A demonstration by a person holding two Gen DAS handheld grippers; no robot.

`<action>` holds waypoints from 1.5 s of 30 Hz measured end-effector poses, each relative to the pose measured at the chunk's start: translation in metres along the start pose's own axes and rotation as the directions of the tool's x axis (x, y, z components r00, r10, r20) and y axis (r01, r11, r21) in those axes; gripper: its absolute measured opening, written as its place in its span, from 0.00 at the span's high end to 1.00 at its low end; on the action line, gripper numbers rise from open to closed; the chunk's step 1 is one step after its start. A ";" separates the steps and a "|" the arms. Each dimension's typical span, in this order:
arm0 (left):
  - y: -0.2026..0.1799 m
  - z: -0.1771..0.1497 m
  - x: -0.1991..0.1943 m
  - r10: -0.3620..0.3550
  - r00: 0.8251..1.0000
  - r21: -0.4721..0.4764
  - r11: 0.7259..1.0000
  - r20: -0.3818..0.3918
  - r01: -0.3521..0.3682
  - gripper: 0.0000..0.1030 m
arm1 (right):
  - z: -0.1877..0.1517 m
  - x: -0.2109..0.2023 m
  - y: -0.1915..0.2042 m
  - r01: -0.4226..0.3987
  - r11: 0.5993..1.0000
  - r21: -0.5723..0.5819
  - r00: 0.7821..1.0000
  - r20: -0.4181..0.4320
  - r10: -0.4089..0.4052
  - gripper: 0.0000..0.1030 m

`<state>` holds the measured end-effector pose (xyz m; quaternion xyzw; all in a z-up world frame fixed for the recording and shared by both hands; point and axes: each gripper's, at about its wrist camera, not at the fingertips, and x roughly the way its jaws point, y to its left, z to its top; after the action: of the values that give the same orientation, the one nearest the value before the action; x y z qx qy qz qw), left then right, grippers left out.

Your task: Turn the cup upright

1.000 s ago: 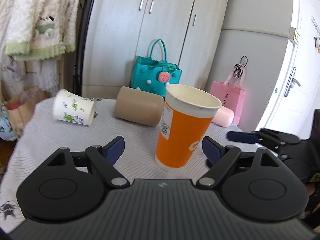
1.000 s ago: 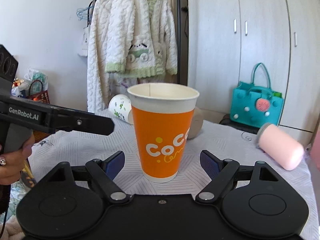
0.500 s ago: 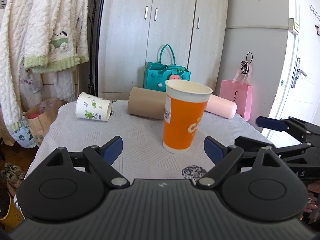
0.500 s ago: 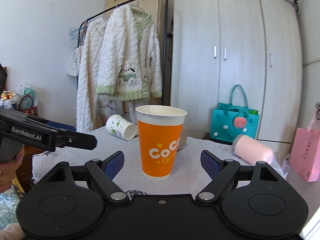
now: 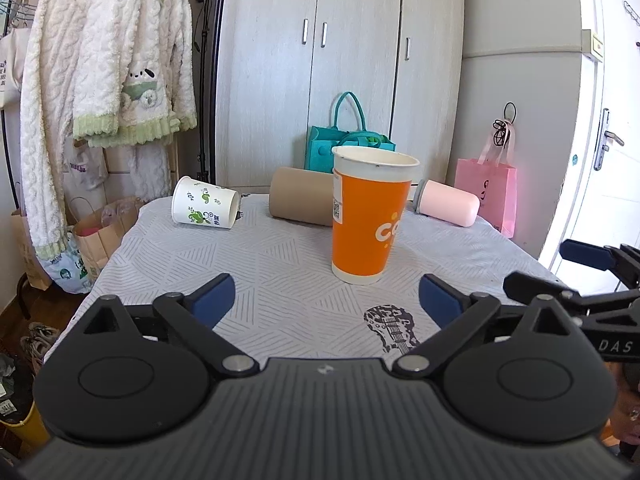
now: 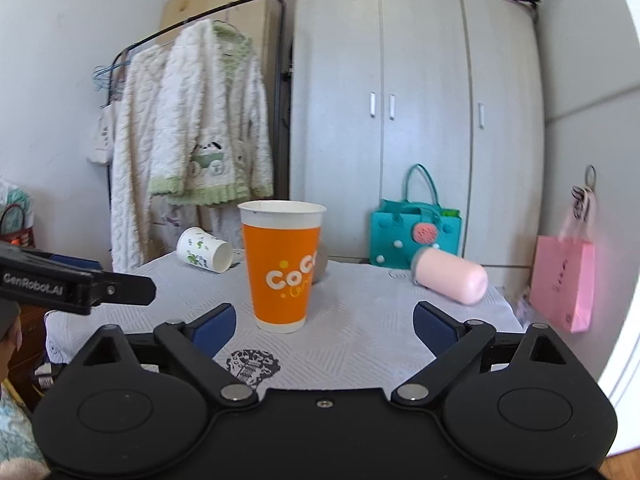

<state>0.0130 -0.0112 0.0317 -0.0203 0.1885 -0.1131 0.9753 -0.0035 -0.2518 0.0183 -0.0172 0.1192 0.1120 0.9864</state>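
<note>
Three other cups lie toppled on the counter point(image 5: 280, 280) behind the orange cup point(image 5: 370, 216), which stands upright, mouth up; both grippers' fingers gape wide, empty.

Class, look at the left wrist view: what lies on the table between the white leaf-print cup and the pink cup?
The tan cup on its side, and the upright orange cup nearer.

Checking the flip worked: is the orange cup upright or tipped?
Upright. The orange cup stands on its base on the table, open rim up, with neither gripper touching it.
</note>
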 end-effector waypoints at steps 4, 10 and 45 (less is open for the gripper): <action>0.000 -0.005 -0.001 0.024 1.000 -0.019 1.000 0.001 -0.024 0.00 | -0.005 0.000 0.002 0.028 1.000 -0.005 1.000 0.006 -0.028 0.00; 0.000 -0.013 0.004 0.059 0.998 -0.008 0.998 -0.012 -0.060 0.00 | -0.006 -0.001 0.004 0.070 0.998 0.001 0.998 0.012 -0.070 0.00; 0.007 -0.028 0.006 0.159 0.987 -0.057 0.986 0.002 -0.159 0.00 | -0.018 0.005 0.006 0.240 0.970 0.040 0.971 -0.013 -0.240 0.00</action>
<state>0.0093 -0.0053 0.0027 -0.0330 0.1896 -0.0295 0.9809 -0.0045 -0.2463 -0.0005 -0.0118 0.1226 -0.0106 0.9923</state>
